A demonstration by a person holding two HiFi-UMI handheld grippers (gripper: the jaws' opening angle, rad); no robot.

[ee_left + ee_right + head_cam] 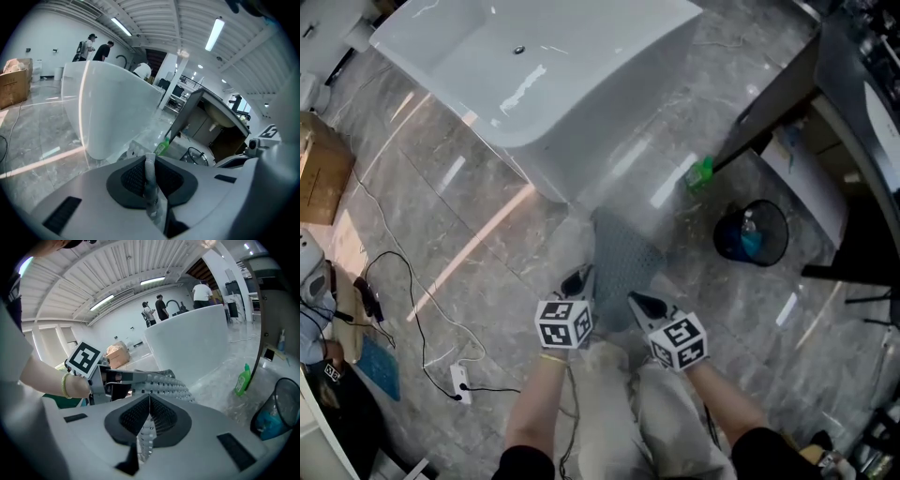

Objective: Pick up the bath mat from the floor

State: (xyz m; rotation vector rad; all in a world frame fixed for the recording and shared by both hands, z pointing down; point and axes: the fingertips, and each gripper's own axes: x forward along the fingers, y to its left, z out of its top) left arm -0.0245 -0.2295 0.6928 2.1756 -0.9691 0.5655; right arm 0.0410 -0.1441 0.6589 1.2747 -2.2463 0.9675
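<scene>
- The bath mat is grey and knobbed. It hangs in front of the person, its near edge is held up, and the rest falls away toward the foot of the bathtub.
- Its long axis runs from the two tongs forward to the bathtub. The held short edge runs across, from one tong to the other.
- The left gripper is pressed together on the left end of this edge, and in its own view a thin strip of mat stands between the pads.
- The right gripper pinches the right end in the same way. From its view the mat stretches sideways to the left gripper, just beside it.
- Both hands are equally near to the mat, so neither has to reach.
- No view shows if the far end touches the floor. Probably the next move should go straight up with both hands level, so that the far end does not drag.
- A green bottle and a dark bin stand to the right, apart from the mat.
</scene>
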